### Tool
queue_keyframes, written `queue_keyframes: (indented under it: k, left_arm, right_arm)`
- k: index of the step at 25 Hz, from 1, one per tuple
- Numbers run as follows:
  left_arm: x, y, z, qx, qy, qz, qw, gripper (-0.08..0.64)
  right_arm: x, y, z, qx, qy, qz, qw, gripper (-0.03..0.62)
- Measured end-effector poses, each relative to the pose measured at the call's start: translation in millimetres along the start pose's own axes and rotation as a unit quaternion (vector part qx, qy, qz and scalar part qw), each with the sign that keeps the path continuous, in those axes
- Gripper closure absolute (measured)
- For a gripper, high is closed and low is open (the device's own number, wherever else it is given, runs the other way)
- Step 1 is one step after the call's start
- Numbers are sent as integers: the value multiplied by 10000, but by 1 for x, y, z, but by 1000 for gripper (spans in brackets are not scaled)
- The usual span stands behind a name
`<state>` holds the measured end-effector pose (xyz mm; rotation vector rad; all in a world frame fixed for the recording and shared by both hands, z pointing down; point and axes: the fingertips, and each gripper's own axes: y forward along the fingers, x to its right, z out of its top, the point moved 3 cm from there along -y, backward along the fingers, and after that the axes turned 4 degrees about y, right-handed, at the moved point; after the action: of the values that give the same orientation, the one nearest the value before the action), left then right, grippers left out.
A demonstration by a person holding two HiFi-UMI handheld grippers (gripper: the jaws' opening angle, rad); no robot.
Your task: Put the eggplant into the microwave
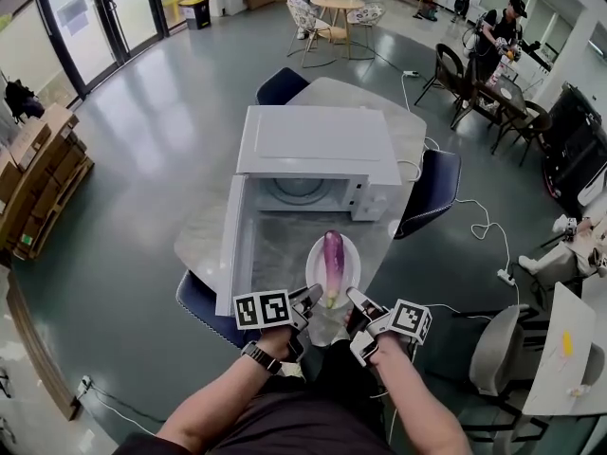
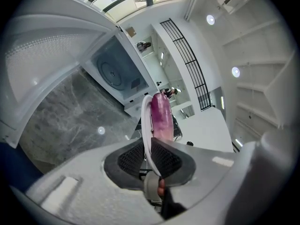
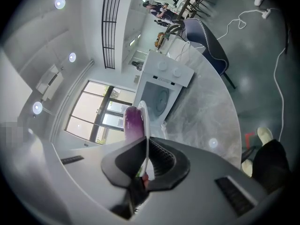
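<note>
A purple eggplant point(image 1: 332, 262) lies on a white plate point(image 1: 313, 265) held over the near edge of the grey table point(image 1: 408, 140). My left gripper point(image 1: 305, 303) is shut on the plate's near left rim. My right gripper point(image 1: 355, 303) is shut on its near right rim. In the left gripper view the plate point(image 2: 146, 125) stands edge-on between the pads with the eggplant point(image 2: 161, 116) beyond. The right gripper view shows the plate point(image 3: 146, 125) and eggplant point(image 3: 133, 122) likewise. The white microwave point(image 1: 313, 145) stands just beyond, its door point(image 1: 230, 240) swung open to the left, its cavity point(image 1: 299, 192) showing a glass turntable.
Dark blue chairs point(image 1: 432, 188) stand around the table, one point(image 1: 199, 301) at the near left by the open door. A white cable point(image 1: 479, 230) trails on the floor to the right. Cardboard boxes point(image 1: 38, 173) sit at far left. A person point(image 1: 498, 31) stands at the back right.
</note>
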<state>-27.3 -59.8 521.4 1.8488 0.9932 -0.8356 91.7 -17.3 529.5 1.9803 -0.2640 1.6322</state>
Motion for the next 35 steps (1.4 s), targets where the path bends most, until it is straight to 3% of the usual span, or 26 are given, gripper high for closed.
queue_keyframes:
  k: [7,21,35]
  left_arm:
    - [-24,29,37,96,30,143,9998,515]
    - [-87,95,95,418,-151,623,9971,515]
    - [-155,117,135,1086,-428,1129,9867,517]
  right_arm:
    - [13,43,34,-104,-50,-8,9999,574]
    - [51,131,96,-295,297,-35,9991,574]
    - [81,207,107,-253,488,37,9985,572]
